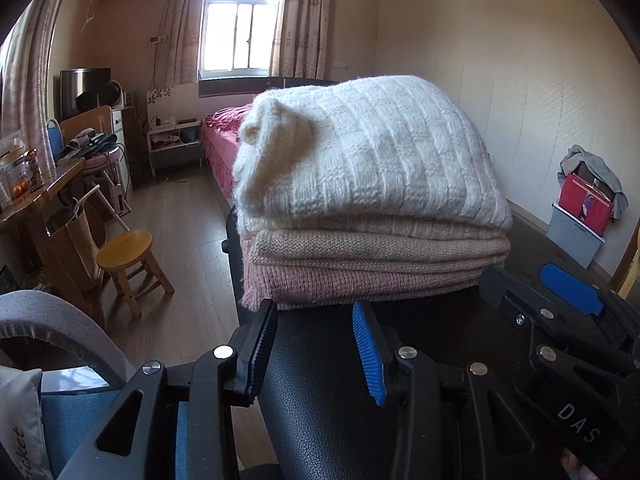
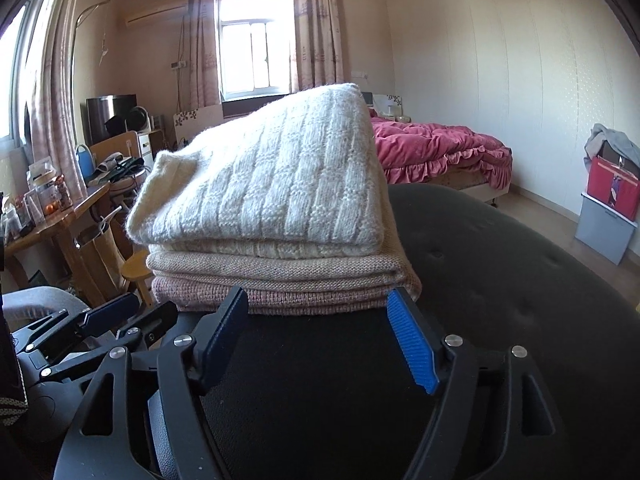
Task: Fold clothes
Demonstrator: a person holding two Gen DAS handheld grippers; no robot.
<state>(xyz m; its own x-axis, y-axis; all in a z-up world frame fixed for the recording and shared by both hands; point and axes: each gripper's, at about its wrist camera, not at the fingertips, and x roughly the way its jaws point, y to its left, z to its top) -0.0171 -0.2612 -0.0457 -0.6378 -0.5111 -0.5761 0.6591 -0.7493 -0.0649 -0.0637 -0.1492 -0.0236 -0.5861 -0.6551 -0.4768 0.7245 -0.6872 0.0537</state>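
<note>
Three folded knitted garments stacked on a black padded leather-look seat, toward its left front edge as seen from the right wrist view: a cream chunky-ribbed knit sweater on top, a beige fine-knit sweater in the middle, a dusty-pink knit sweater at the bottom. Pink corner hanging slightly over the seat's left edge in the left wrist view.

Soft, thick, light for their bulk — no stiffness at all, so any lift by one edge likely to let the layers sag and unfold. Wool surface fuzzy and grippy, not slippery; loose loops apt to snag on ribbed pads. Cream top piece rounded and lumpy, with a bunched cuff or collar at its left end; probably the least stable layer, prone to sliding off if the stack tilts.

Best hold, by judgement: the folded front edges nearest the tongs, both sides at once, pinching through a whole layer rather than a single ply, or under the pink bottom layer to move the stack whole.

Left gripper about half open, nothing between its blue ribbed pads, tips just short of the pink edge. Right gripper spread wide, likewise empty, straddling the front of the stack without pressing it.
</note>
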